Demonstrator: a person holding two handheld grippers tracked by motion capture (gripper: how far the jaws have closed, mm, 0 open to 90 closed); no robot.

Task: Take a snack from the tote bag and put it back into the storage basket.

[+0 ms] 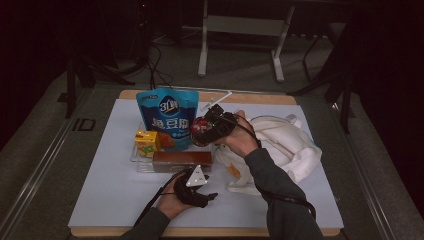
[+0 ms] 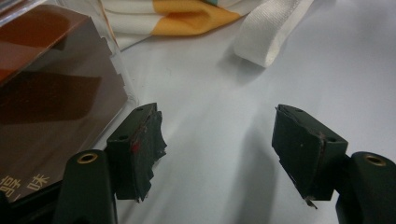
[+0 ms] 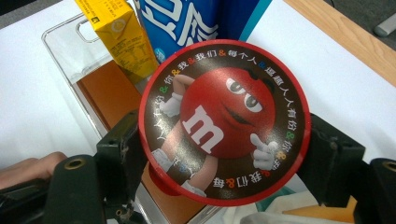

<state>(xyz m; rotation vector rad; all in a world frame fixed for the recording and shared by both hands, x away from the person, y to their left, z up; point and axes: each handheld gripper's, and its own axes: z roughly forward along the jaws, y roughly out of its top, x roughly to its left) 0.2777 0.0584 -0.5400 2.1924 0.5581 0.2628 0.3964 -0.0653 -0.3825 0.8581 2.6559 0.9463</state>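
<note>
a: where is the round candy tin (image 3: 224, 123)?

b: it sits between the two black jaws of the right gripper (image 3: 224, 154), which are clamped on its sides. the red candy figure on its lid faces the camera in the right gripper view. from above, the right gripper (image 1: 206, 126) holds the tin (image 1: 201, 129) over the near edge of the clear tray (image 1: 136, 159), just beside the blue pouch (image 1: 168, 116).

a: what is in the tray?

b: the blue pouch stands upright at the back, a yellow carton (image 1: 147, 142) is at the left, and a brown box (image 1: 182, 161) lies along the front. in the right gripper view the carton (image 3: 116, 35) and pouch (image 3: 196, 21) rise behind the tin, with the brown box (image 3: 112, 91) below it.

a: and the left gripper (image 2: 219, 154)?

b: its jaws stand wide apart with only bare white table (image 2: 210, 93) between them. the brown box (image 2: 51, 88) is just beside its left jaw; whether they touch is hard to tell. from above, the left gripper (image 1: 197, 186) is low on the table in front of the tray.

a: anything else?

b: a white cloth bag (image 1: 282, 142) lies to the right of the tray, and its strap (image 2: 268, 32) and a yellow patch show ahead of the left gripper.
</note>
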